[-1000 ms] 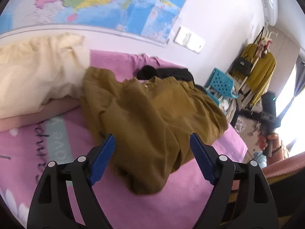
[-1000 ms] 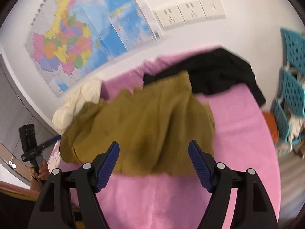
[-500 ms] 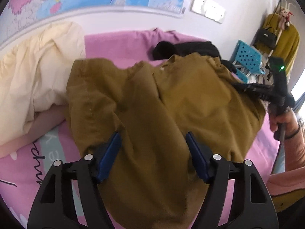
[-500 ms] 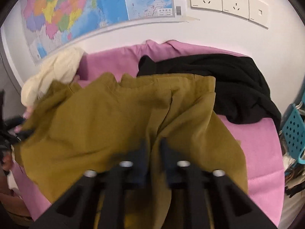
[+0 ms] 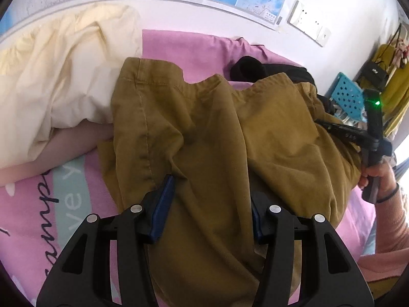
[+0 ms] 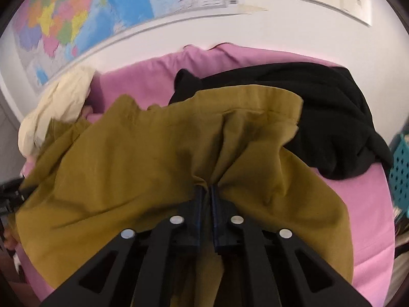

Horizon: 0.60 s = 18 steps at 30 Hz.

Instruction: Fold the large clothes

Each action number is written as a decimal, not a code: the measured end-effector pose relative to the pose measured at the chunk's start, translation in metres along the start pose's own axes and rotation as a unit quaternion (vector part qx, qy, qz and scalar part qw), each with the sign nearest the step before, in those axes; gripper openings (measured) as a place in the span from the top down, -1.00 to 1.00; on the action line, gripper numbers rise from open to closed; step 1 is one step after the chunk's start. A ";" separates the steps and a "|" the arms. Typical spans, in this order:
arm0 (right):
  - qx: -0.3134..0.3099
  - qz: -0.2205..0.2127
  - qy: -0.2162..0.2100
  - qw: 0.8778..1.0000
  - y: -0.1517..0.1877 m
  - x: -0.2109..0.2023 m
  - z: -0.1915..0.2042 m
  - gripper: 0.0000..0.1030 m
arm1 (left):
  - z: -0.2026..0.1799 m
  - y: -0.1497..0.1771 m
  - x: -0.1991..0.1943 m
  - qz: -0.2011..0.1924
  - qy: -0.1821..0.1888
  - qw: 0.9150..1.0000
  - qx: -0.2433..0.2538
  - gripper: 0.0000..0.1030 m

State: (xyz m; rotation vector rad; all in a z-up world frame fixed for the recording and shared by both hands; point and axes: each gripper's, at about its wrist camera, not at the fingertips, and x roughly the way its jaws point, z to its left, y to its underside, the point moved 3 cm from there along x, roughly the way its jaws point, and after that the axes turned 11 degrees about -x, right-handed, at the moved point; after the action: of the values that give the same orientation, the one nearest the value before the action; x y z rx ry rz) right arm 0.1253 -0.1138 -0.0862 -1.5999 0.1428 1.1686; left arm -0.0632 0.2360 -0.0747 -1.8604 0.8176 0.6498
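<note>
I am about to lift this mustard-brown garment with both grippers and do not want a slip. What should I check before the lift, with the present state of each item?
1. Right gripper shut on the mustard-brown cotton garment: ok, fabric bunches between its closed jaws.
2. Left gripper clamped: not ok, its jaws straddle the cloth with a gap.
3. Garment clear of the black garment: not ok, its hem overlaps it.
4. Garment clear of the cream duvet: cannot tell, their edges meet.
5. Garment spread flat: not ok, heavily creased.
</note>
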 end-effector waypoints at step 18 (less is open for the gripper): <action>0.053 -0.016 -0.049 0.997 0.028 -0.016 -0.009 -0.30 | -0.004 0.001 0.005 -0.007 -0.014 1.000 -0.003 -0.25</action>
State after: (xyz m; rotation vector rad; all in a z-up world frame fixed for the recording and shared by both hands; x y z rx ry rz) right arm 0.1046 -0.1394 -0.0941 -1.4448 0.1122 1.1926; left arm -0.0607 0.2310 -0.0771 -1.8562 0.7862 0.6683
